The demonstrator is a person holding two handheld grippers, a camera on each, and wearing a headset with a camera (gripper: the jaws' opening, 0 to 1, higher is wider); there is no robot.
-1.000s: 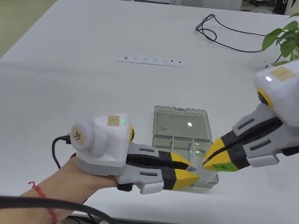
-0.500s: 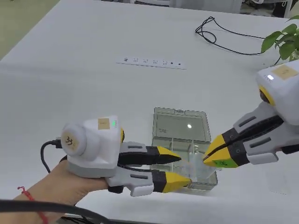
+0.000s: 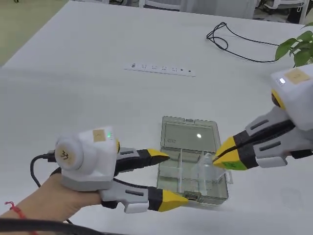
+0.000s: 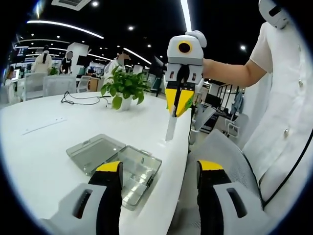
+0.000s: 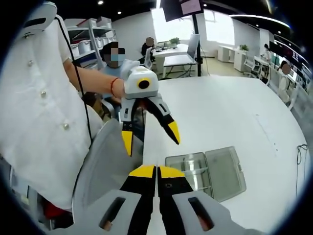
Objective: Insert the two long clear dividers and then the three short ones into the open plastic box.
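The open clear plastic box lies near the table's front edge, lid flat behind it, with dividers standing inside. My right gripper is shut on a small clear divider hanging over the box's right part. In the left gripper view that divider dangles from the right gripper above the box. My left gripper is open and holds nothing, its jaws spread at the box's left front corner. The right gripper view shows the left gripper open beyond my own shut tips, with the box below.
A white power strip lies mid-table and a black cable coils at the far right. Green plant leaves reach in at the right edge. The table's front edge runs just below the box. A grey chair stands off the table.
My left gripper opened from nearly shut beside the divider and drew back to the left. The right gripper kept its hold on the divider over the box.
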